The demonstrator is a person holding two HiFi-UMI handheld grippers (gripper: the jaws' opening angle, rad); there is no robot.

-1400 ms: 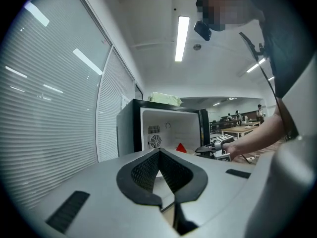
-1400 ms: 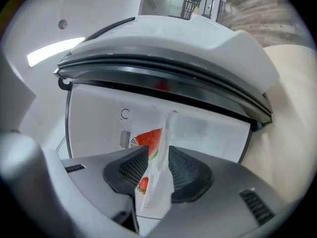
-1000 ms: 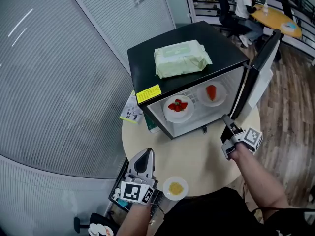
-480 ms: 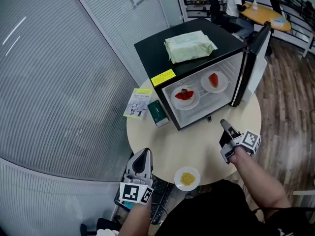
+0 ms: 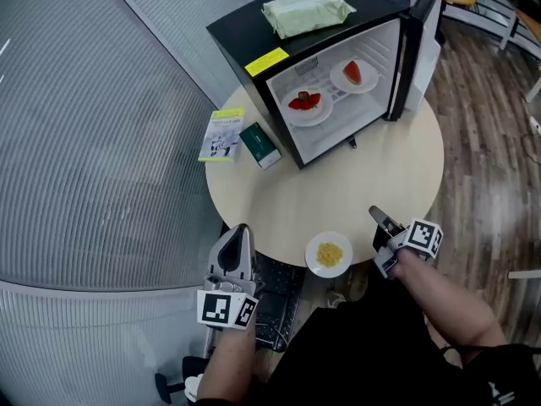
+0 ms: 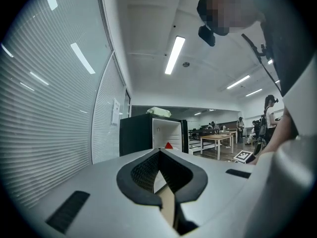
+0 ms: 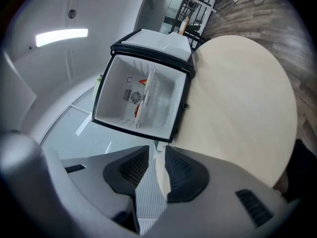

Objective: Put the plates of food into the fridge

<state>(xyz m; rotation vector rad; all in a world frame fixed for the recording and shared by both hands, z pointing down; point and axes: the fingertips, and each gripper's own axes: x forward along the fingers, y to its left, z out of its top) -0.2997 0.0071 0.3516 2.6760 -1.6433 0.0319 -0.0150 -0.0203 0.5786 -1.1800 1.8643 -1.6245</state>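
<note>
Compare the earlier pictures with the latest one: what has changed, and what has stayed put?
The right gripper drew back from the fridge to the table's near edge, beside the plate of yellow food, jaws apart, empty. Nothing was taken or released. The left gripper, that plate, the strawberry plate and the red-slice plate inside the open fridge kept their places.

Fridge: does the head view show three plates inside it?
No, the fridge holds only a left plate and a right plate; the third plate lies on the table.
</note>
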